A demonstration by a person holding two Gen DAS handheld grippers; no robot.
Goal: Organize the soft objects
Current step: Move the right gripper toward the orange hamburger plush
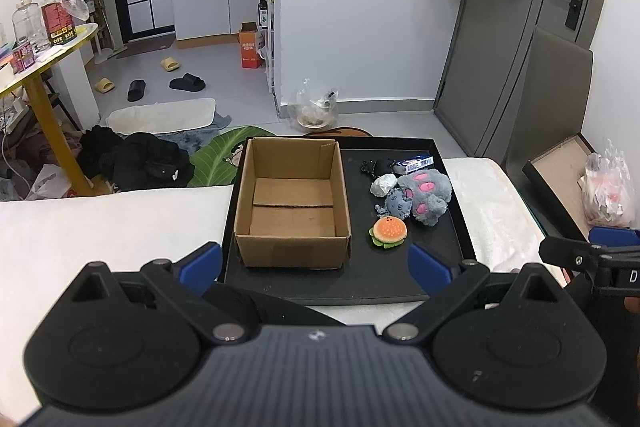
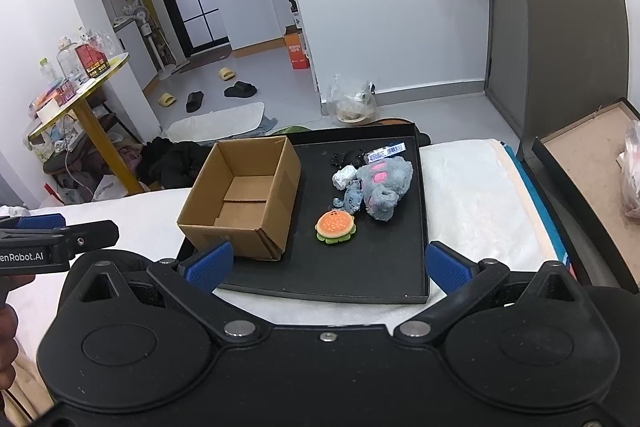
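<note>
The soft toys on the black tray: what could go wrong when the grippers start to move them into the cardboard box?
1. The grey paw plush, small grey plush and crumpled white ball touch one another, so gripping one may drag the others.
2. The burger toy lies flat on the tray; a gripper may scrape the tray instead.
3. The empty cardboard box looks light; a bump from the open left gripper might shift it.

I see a bright room with soft shadows; both pictures are sharp but bend at the edges.
</note>
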